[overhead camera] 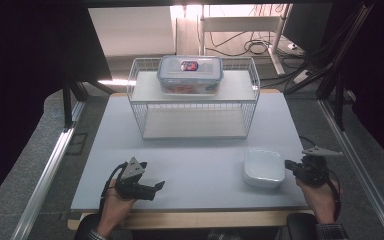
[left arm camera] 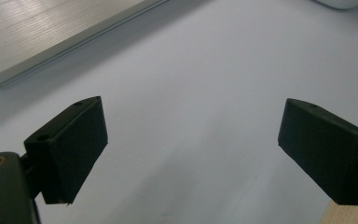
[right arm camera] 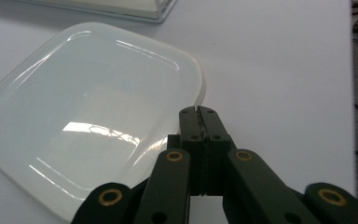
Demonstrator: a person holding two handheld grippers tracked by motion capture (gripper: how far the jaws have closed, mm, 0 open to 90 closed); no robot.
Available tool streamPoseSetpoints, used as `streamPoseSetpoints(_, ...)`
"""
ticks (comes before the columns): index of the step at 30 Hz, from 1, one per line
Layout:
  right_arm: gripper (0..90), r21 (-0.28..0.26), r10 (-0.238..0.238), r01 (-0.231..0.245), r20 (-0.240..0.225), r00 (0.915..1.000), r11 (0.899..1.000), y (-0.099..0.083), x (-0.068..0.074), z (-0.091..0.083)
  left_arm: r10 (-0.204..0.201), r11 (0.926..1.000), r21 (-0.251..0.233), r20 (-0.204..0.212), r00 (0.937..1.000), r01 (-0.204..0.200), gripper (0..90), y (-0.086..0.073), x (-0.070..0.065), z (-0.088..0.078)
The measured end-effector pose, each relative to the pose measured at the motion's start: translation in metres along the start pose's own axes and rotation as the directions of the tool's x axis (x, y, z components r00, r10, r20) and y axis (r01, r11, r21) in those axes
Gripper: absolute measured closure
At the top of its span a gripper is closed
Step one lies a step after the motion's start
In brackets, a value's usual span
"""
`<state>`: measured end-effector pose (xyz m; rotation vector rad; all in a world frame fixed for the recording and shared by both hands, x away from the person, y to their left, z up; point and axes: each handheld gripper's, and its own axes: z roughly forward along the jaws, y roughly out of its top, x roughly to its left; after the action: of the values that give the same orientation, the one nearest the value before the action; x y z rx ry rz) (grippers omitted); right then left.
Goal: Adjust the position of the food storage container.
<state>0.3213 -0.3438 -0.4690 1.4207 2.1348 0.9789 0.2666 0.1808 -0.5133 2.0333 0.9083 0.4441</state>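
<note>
Table (overhead camera: 195, 165): pale grey top with a wooden front edge, carrying all items listed below.

Wire rack (overhead camera: 194, 97): white, two-tiered, standing at the far middle of the table.

Food box (overhead camera: 190, 74): clear plastic with a blue-rimmed lid, sitting on the upper shelf of the wire rack, near its centre; contents reddish, too small to make out.

Dish (overhead camera: 264, 167): white, square with rounded corners, lying on the table at the near right, well apart from the wire rack. In the right gripper view the dish (right arm camera: 88, 116) is lying just left of the jaw tips.

Left gripper (overhead camera: 152, 188): being held by the left hand (overhead camera: 114, 202) at the near left of the table, pointing right, with a grey three-cornered plate on top. In the left gripper view the left gripper (left arm camera: 191, 144) is showing its jaws spread wide over bare table, nothing between them.

Right gripper (overhead camera: 289, 164): being held by the right hand (overhead camera: 320, 197) at the near right, pointing left, its tips just beside the right rim of the dish. In the right gripper view the right gripper (right arm camera: 199, 112) is showing its jaws pressed together, gripping nothing.
</note>
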Motion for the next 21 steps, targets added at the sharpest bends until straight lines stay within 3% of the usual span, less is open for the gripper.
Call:
streamPoseSetpoints(7, 89.5, 0.010, -0.037, 0.037, -0.058, 0.9976, 0.999, 0.003, 0.020, 0.009, -0.001, 1.0000, 0.001, 0.004, 1.0000, 0.001, 7.7, 0.000, 0.000, 0.001)
streamPoseSetpoints(21, 89.4, 0.009, -0.085, 0.087, -0.139, 0.9867, 0.996, 0.016, 0.047, 0.030, -0.014, 0.9999, -0.003, 0.007, 0.9999, 0.014, 7.8, 0.000, 0.000, 0.002)
